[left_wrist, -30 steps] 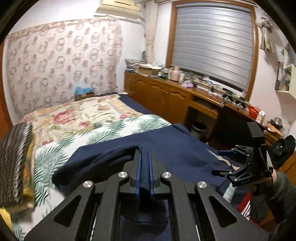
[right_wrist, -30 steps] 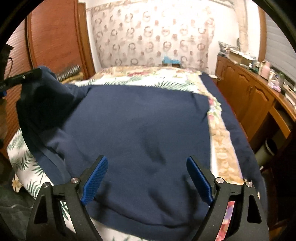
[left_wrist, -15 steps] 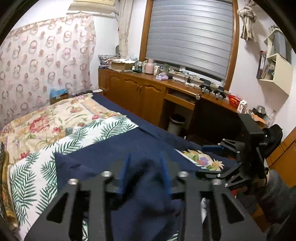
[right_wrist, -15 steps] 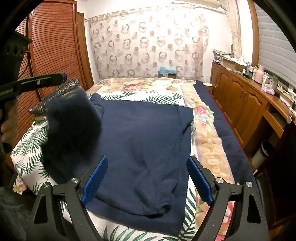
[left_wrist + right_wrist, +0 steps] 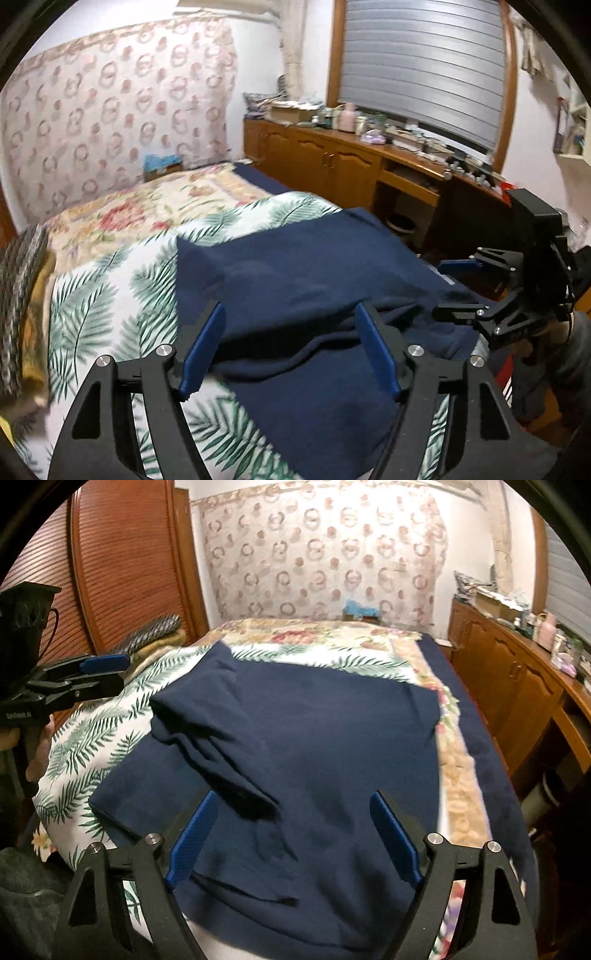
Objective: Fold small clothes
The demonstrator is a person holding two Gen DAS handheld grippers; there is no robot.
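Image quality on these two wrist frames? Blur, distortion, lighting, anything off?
Left wrist view: heavy fisheye with a dark vignette at the corners; the palm-leaf bedspread is motion-smeared, while the left tool stays sharp. Right wrist view: same barrel distortion bending the wooden door; the navy garment is soft and dark with little fold detail, the right tool crisp. Warm indoor light, no harsh glare.

The bed [image 5: 476, 738] wears a palm-leaf sheet [image 5: 92, 746] at its near end and a floral cover [image 5: 332, 635] toward the far end. A navy garment [image 5: 332, 738] lies spread on the near part, one sleeve folded across its body. A dark patterned cushion [image 5: 18, 302] rests at the left edge.
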